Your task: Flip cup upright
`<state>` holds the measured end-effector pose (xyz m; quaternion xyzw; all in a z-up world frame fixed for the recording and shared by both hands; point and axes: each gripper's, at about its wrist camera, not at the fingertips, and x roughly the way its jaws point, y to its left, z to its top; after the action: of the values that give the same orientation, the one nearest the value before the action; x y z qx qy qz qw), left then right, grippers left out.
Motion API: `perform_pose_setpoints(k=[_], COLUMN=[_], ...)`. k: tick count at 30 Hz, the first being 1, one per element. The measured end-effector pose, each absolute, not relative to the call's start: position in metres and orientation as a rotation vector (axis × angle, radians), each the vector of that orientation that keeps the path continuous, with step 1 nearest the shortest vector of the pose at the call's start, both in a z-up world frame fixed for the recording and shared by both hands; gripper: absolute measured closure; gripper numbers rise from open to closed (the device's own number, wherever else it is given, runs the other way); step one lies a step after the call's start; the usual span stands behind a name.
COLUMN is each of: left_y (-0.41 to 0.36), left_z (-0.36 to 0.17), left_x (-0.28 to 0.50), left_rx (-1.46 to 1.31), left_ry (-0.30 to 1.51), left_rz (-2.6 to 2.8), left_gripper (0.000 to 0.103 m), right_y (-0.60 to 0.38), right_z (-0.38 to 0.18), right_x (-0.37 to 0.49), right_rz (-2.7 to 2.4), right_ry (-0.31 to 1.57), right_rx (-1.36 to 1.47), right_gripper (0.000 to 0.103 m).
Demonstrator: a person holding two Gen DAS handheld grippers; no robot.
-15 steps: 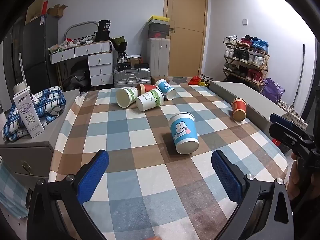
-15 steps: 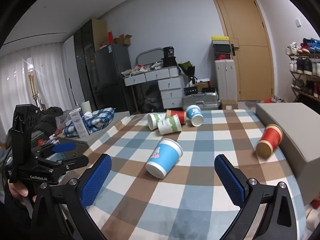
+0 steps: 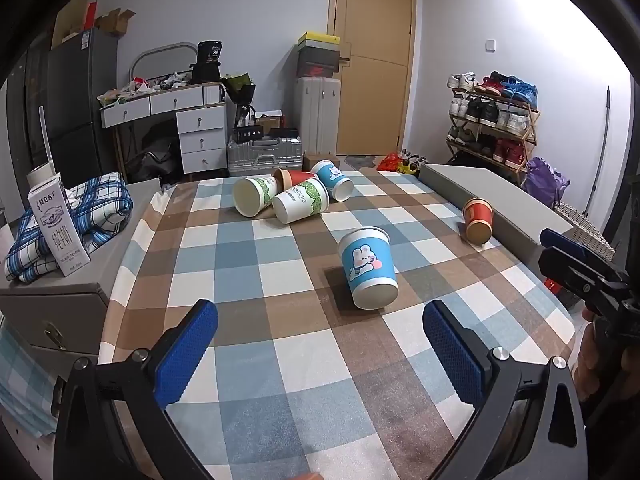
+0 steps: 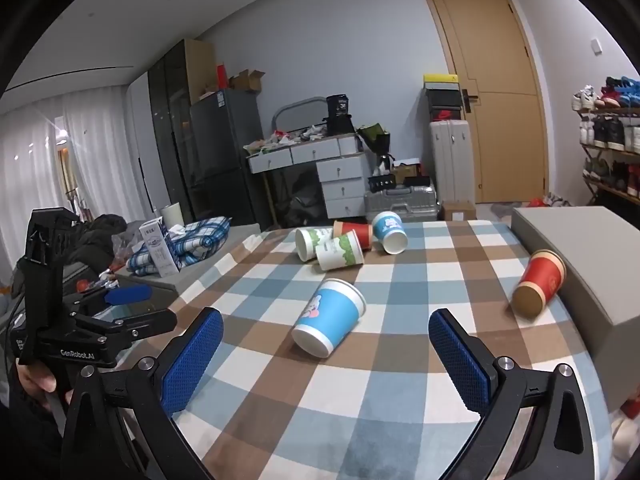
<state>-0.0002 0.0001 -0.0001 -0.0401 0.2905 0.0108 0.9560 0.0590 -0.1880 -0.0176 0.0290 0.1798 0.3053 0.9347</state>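
Note:
A blue paper cup with a rabbit print (image 3: pixel 368 268) (image 4: pixel 330 316) lies on its side in the middle of the checked tablecloth (image 3: pixel 248 264) (image 4: pixel 400 360), its base toward me. My left gripper (image 3: pixel 320 352) is open and empty, a short way in front of that cup. My right gripper (image 4: pixel 326 356) is open and empty, with the cup just beyond its fingertips. A red cup (image 3: pixel 478 220) (image 4: pixel 538 288) lies on its side against a grey box (image 3: pixel 496 200) (image 4: pixel 592 264) at the right.
Several cups lie tipped in a cluster at the table's far side (image 3: pixel 292 196) (image 4: pixel 348 240). A milk carton (image 3: pixel 58 232) (image 4: pixel 160 252) and a plaid cloth (image 3: pixel 88 212) sit on a grey cabinet at the left. The other gripper shows at each view's edge.

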Motion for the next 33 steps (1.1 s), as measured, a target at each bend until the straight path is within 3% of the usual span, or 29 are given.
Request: perform_pose_setpoints(k=[33], left_y=[-0.0005], left_z=[-0.0039], left_x=[0.0017], left_rx=[-0.081], left_ry=[0.595], left_rz=[0.020], left_gripper=[0.003], right_y=[-0.1902], right_z=[-0.0171], right_x=[0.0552], right_rz=[0.616], right_ry=[0.364], right_rx=[0.055], right_gripper=[0.000])
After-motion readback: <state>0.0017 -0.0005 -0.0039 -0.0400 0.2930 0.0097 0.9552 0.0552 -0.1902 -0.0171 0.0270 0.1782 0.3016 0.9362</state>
